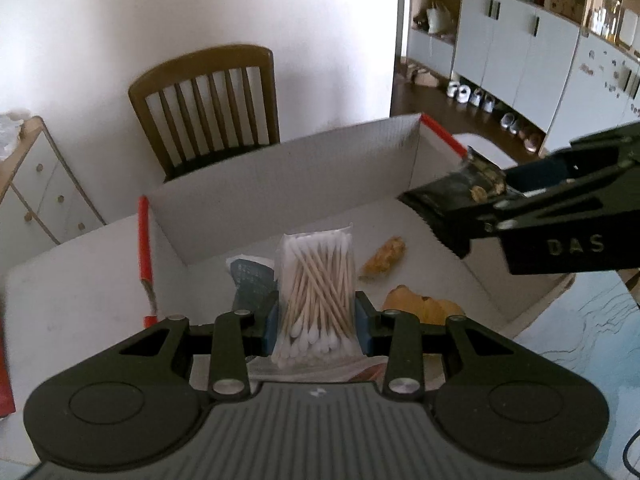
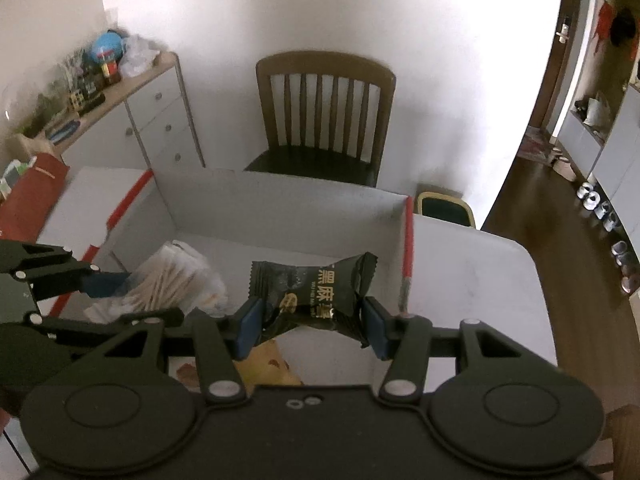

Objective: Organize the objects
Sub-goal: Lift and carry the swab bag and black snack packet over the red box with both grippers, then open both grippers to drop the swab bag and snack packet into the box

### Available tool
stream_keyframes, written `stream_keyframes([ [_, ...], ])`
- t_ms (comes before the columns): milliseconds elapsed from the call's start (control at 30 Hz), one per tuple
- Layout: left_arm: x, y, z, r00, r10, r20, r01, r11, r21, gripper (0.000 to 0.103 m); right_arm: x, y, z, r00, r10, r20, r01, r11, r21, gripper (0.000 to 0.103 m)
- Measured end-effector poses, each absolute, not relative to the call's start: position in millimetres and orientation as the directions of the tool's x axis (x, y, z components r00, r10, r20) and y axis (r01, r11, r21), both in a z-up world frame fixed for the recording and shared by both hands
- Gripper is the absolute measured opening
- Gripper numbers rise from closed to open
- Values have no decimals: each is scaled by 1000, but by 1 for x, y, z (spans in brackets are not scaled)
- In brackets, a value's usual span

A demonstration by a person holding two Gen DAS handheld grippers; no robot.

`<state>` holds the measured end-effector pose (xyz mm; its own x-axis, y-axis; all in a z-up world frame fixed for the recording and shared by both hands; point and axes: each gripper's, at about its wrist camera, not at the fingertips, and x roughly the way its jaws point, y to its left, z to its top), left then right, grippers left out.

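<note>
Over the open white cardboard box with red-taped corners [image 1: 280, 176], both grippers are held pointing downward, each loaded. A clear plastic packet of wooden-stemmed cotton swabs [image 1: 316, 296] is pinched upright between the blue pads of the left gripper [image 1: 318, 322], the jaws pressed in on its lower half so that the packet hangs above the box floor. A black, crimp-edged sweet wrapper with gold print [image 2: 316, 296] is clamped across its width by the right gripper [image 2: 312, 324], the jaws set fairly wide to suit it. Both are judged to be carried there for dropping in, since a blue-grey sachet [image 1: 252, 280] and yellowish wrapped snacks [image 1: 384, 260] lie inside already. White Chinese characters are printed on the wrapper – the small Latin line beneath cannot be read – and "DAS" is embossed on the right gripper's finger in the left wrist view.
</note>
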<state>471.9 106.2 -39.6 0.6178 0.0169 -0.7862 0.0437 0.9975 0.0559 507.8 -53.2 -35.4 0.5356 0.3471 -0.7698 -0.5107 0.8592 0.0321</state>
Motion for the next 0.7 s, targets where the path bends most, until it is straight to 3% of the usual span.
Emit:
stream_keyframes([
  [467,494,108,-77,507,33,-861,56,996,71,37,520,-23,-69,483,286,-828,-550,835,-32,54],
  [700,500,109,-86,461,42,-887,50,996,73,37,521,-22,-78,461,285,-840,-562,827,-28,60],
])
